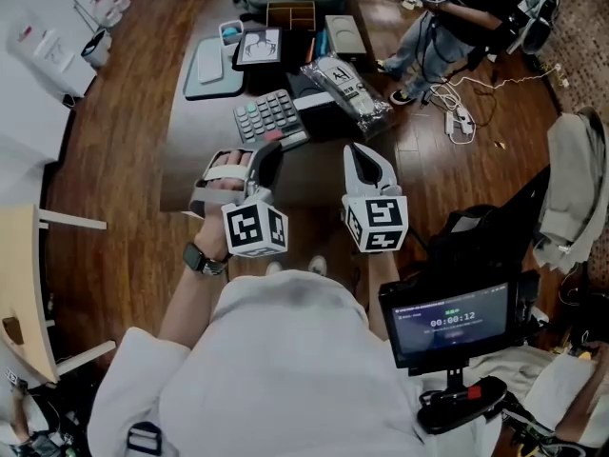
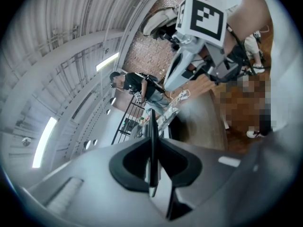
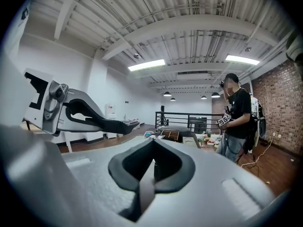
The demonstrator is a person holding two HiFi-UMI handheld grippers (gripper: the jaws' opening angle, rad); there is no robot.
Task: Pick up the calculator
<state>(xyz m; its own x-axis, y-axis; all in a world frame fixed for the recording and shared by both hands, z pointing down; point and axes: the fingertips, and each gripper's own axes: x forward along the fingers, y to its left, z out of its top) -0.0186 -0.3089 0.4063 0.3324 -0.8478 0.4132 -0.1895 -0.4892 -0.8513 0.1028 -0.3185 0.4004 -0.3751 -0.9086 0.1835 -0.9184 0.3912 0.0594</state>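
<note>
The calculator [image 1: 269, 117], grey with rows of light keys, is at the near part of the dark table [image 1: 314, 174]. My left gripper [image 1: 271, 150] grips its near edge. In the left gripper view the calculator [image 2: 152, 145] shows edge-on as a thin dark plate clamped between the jaws of that gripper [image 2: 152, 126]. The right gripper view shows the left gripper [image 3: 106, 122] holding the calculator [image 3: 120, 122] out flat above the floor. My right gripper [image 1: 362, 152] hovers beside it to the right, shut [image 3: 154, 162] with nothing in it.
Further back on the table lie a grey tablet [image 1: 214, 65], a wooden organizer [image 1: 290, 12], a black box [image 1: 344, 36] and a silver-wrapped pack [image 1: 347, 84]. A person [image 1: 457, 17] stands at the far right by floor cables [image 1: 457, 112]. A small screen [image 1: 452, 317] sits near right.
</note>
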